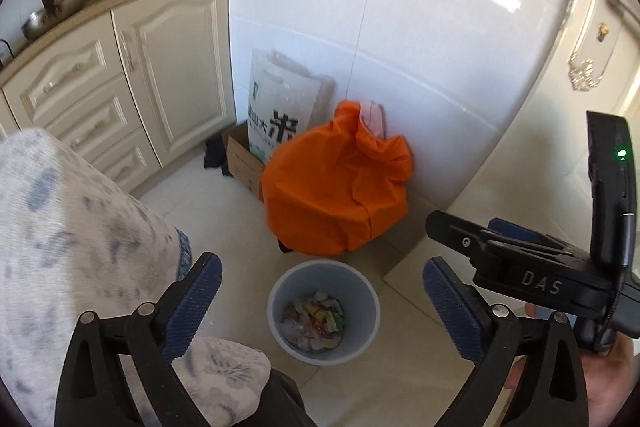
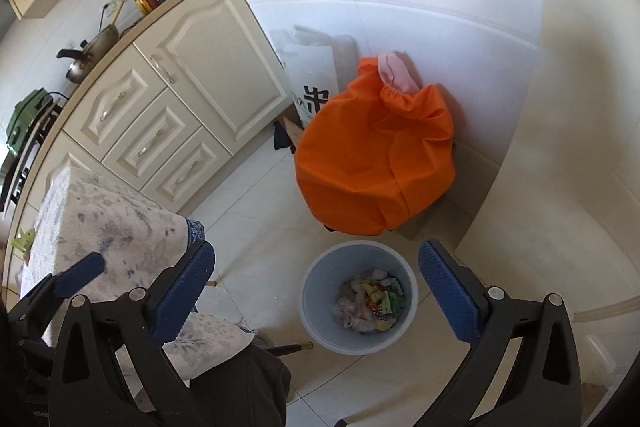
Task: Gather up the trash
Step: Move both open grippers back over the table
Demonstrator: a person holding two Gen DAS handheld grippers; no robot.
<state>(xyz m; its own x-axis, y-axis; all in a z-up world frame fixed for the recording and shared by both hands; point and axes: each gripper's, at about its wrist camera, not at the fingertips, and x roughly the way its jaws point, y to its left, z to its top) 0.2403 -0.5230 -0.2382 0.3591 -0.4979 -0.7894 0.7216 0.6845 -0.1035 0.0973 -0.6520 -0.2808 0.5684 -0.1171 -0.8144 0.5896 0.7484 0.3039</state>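
A pale blue-grey bin (image 1: pixel 276 291) (image 2: pixel 312 279) stands on the tiled floor with crumpled wrappers and tissue (image 1: pixel 316 319) (image 2: pixel 372 303) at its bottom. My left gripper (image 1: pixel 320 263) hangs open above the bin, nothing between its blue pads. My right gripper (image 2: pixel 316 247) is also open and empty, over the bin's left side. In the left wrist view the right gripper (image 1: pixel 468 227) shows from the side at the right, held by a hand (image 1: pixel 612 379). One blue finger (image 2: pixel 80 273) of the left gripper shows at the left of the right wrist view.
A full orange bag (image 1: pixel 340 187) (image 2: pixel 372 155) sits just behind the bin, with a rice sack (image 1: pixel 280 111) and a cardboard box (image 1: pixel 240 159) against the wall. Cream cabinets (image 1: pixel 168 67) run along the left. A table with a flowered cloth (image 1: pixel 80 227) (image 2: pixel 108 219) is close on the left.
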